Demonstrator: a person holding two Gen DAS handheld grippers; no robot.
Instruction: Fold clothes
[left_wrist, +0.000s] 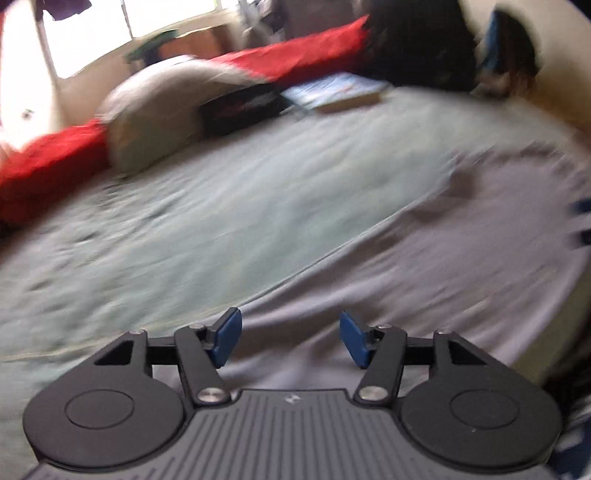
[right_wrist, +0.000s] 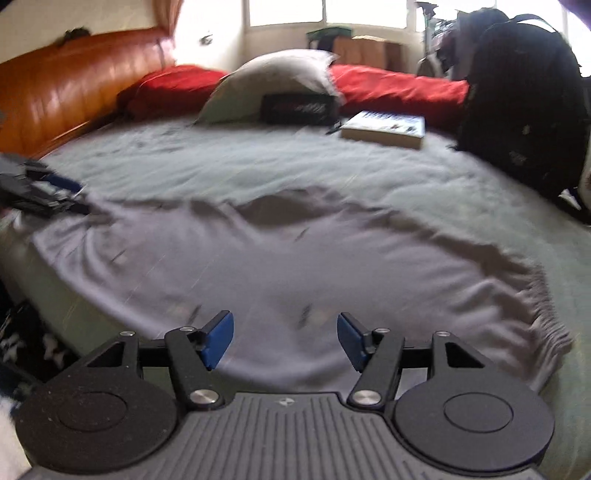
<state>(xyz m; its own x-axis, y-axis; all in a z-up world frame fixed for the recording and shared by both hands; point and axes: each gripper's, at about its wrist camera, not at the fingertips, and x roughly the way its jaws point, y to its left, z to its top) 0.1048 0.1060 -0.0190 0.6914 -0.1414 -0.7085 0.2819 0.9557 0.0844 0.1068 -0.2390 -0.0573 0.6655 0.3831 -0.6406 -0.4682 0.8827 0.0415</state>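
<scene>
Folding so far: grey cloth lies spread flat on the bed, nothing folded yet.
Grippers: left gripper and right gripper both spread apart, empty, over the cloth.

A grey cloth is spread on the bed; a pillow and book are laid there too.

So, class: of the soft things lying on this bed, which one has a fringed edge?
The lilac-grey cloth spread flat nearest the grippers, with its fringe at the right end. The pale pillow and red bolster have none.
</scene>
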